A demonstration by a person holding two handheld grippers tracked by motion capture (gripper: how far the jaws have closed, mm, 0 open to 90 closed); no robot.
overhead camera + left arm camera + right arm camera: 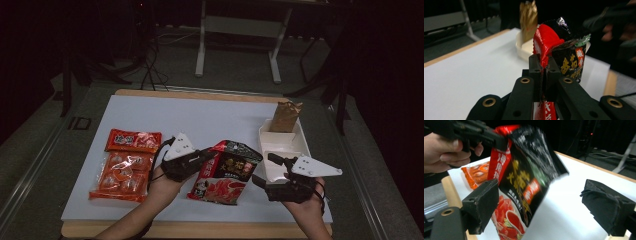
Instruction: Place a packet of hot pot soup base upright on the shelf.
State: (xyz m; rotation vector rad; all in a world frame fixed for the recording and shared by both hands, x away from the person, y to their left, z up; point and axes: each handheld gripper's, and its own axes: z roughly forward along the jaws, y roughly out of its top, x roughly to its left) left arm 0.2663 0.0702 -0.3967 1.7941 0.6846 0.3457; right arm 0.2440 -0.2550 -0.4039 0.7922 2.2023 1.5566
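Note:
My left gripper (pixel 210 156) is shut on the red edge of a black-and-red sauce packet (pixel 227 172), which hangs tilted just above the white table top. In the left gripper view the two jaws (pixel 543 68) press together on the packet's red seam (pixel 544 42). My right gripper (pixel 264 170) stands open to the right of the packet, in front of the tray. Its black pads (pixel 482 202) are wide apart, and the packet (pixel 524 177) hangs beyond them, nearer the left pad, touching neither. The other hand and its gripper (pixel 486 137) hold the packet's top.
A white tray (pixel 280 145) sits at the right with a brown-gold bag (pixel 286 117) upright at its far end. Two orange snack packets (pixel 132 141) (pixel 122 175) lie at the left of the white board (pixel 200 115). Table legs and cables stand behind.

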